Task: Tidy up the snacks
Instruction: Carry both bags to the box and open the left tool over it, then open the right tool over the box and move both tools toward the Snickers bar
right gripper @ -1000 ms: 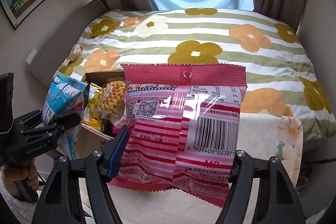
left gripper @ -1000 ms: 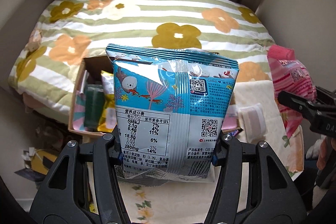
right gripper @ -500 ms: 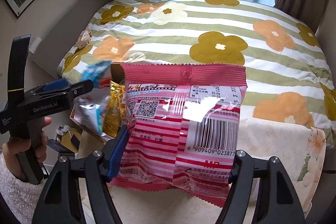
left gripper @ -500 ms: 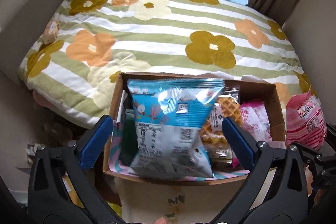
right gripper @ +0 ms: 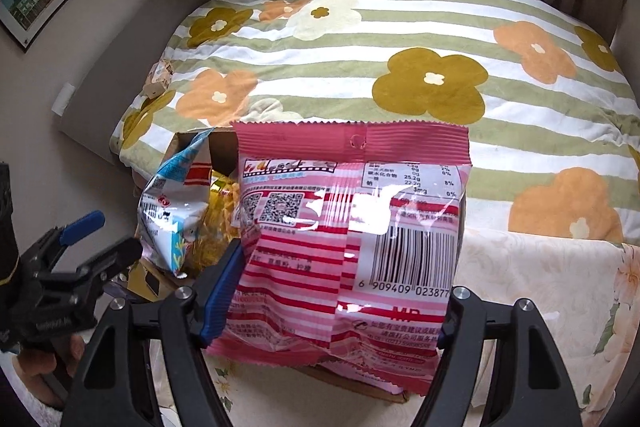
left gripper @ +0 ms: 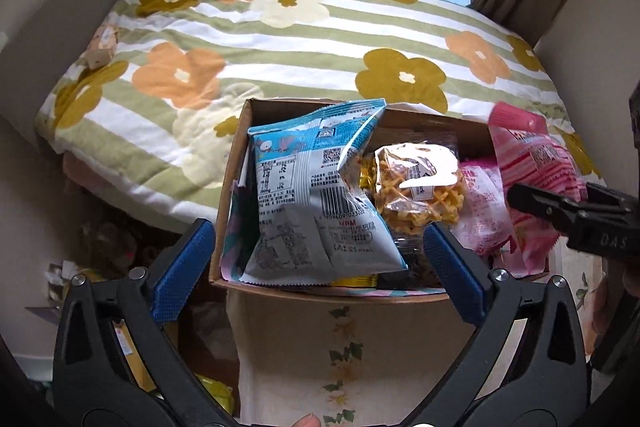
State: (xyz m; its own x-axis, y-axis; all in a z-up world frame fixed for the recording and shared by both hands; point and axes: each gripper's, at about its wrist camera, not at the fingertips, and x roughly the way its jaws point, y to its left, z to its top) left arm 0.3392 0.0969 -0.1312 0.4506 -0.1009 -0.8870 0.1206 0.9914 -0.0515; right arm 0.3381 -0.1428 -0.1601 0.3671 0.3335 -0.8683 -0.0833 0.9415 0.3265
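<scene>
- You are in the middle of putting snack bags into the cardboard box [left gripper: 236, 163]; by the look of it, one bag is delivered and one is yet to go in.
- Your left gripper [left gripper: 316, 267] stands wide open with nothing between its pads. The blue bag [left gripper: 316, 195] leans in the box just ahead of it, clear of both blue pads [left gripper: 182, 269].
- Your right gripper [right gripper: 340, 303] is clamped on the lower part of the pink striped bag [right gripper: 352, 227], though its jaws are starting to open, so the hold is loosening.
- From the left gripper's view, that pink bag [left gripper: 536, 171] hangs over the box's far right end, beside a waffle pack [left gripper: 420, 191] and a smaller pink pack [left gripper: 480, 203].
- Next move, as I judge it: lower the pink bag into the free space at that right end before you let go fully.
- Draw the left gripper back, so it does not catch the blue bag.
</scene>
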